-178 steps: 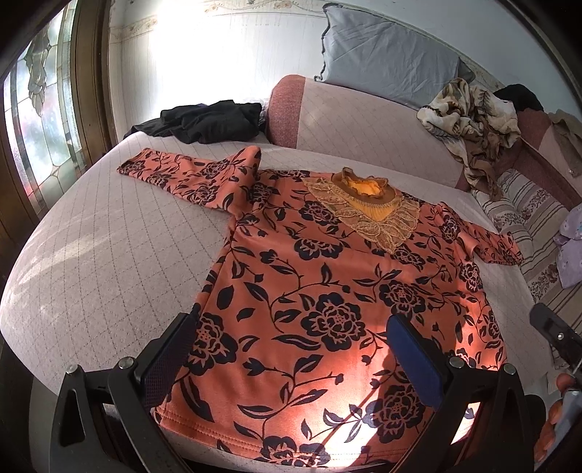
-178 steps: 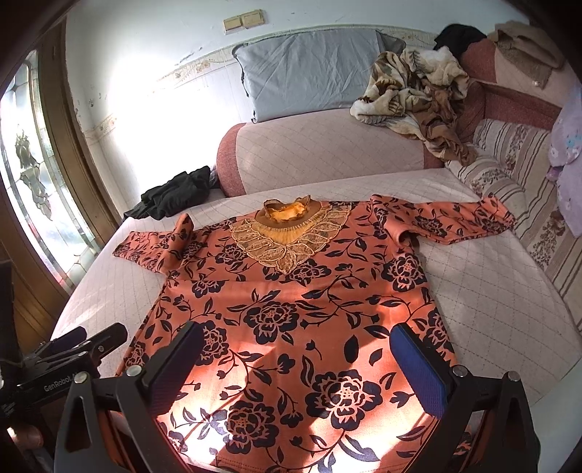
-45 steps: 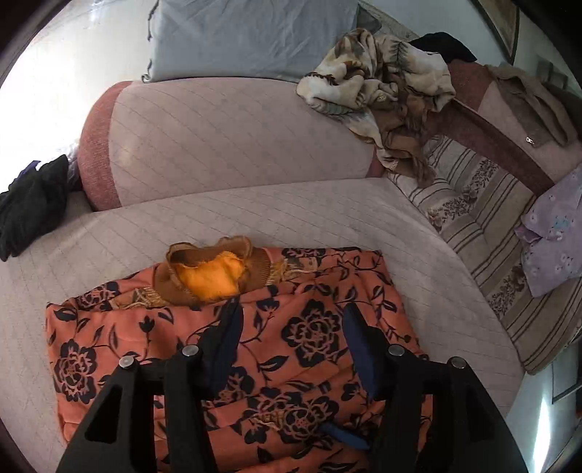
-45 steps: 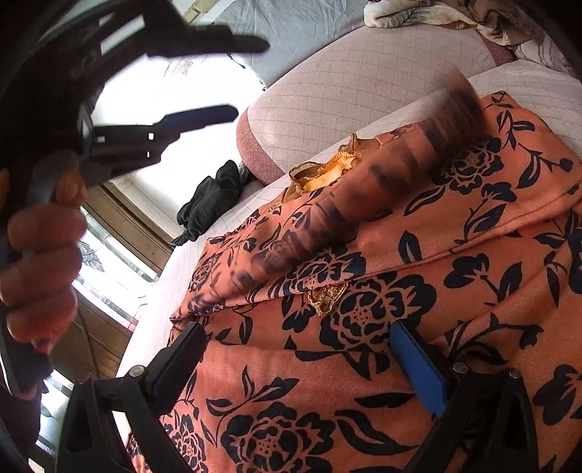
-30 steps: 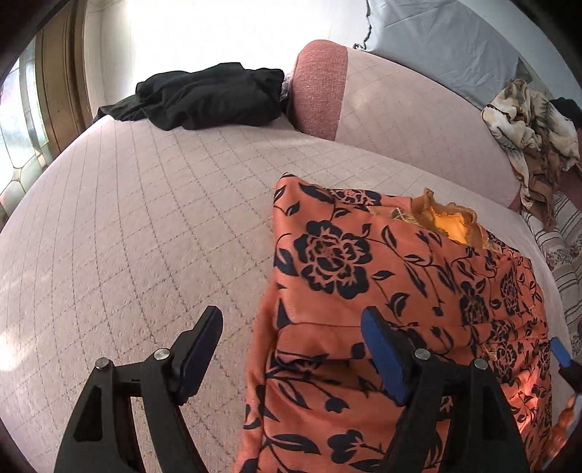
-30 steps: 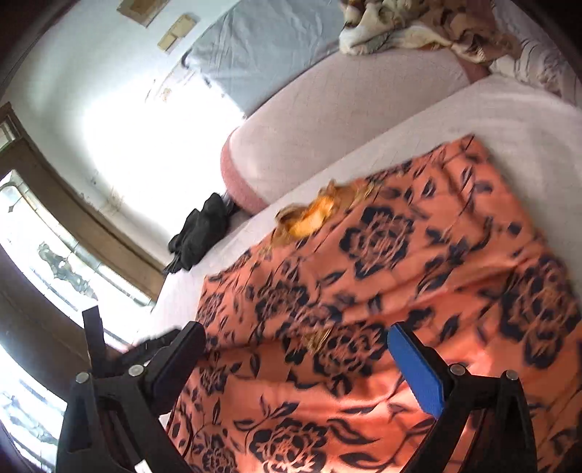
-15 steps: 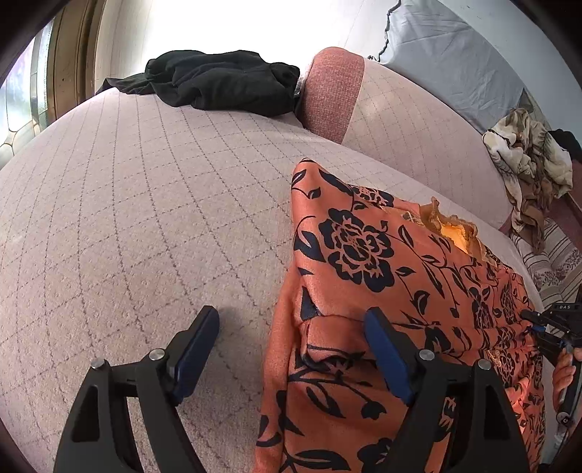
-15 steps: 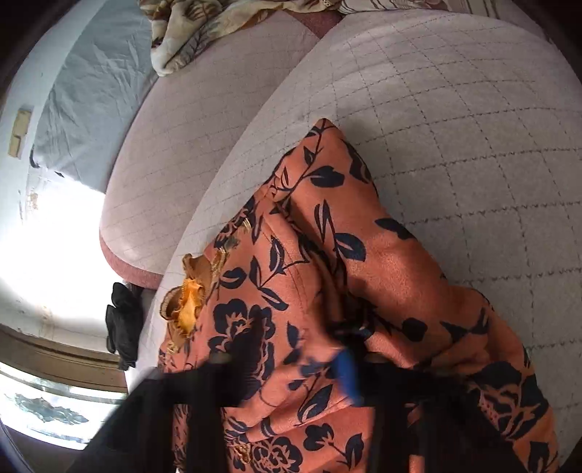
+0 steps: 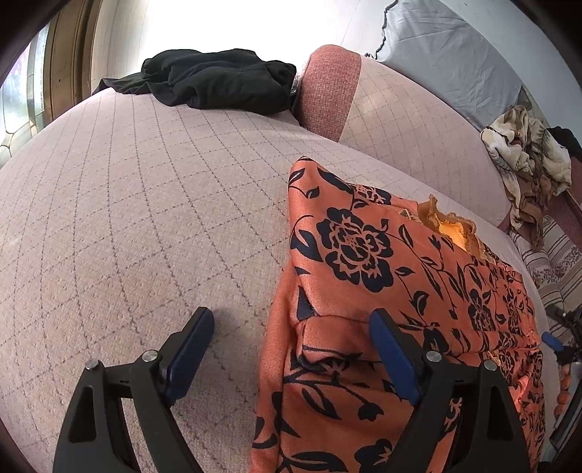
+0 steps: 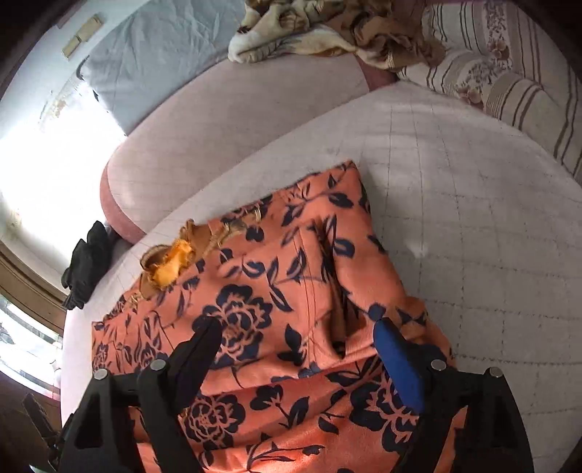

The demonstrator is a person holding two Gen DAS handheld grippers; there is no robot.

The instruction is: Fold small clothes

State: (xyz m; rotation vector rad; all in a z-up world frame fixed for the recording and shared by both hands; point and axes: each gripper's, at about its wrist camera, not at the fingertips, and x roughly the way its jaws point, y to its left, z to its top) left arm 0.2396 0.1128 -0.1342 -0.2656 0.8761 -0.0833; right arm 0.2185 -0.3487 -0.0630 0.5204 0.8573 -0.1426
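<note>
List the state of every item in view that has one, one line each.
orange floral top: lying on the bed, sleeves folded in, not yet folded across
left gripper: open, jaws just been opening, straddling the top's side edge, not gripping
right gripper: open, jaws just reopened above the top, nothing held
black garment: crumpled, unfolded
patterned blanket: bunched in a heap
grey pillow: propped against the wall

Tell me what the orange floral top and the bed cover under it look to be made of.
Orange floral top: seemingly a soft knit with a slight sheen; it drapes and creases limply. Its collar looks like lace-trimmed yellow fabric. Bed cover: apparently matte quilted textile, stitched in a diamond grid.
</note>
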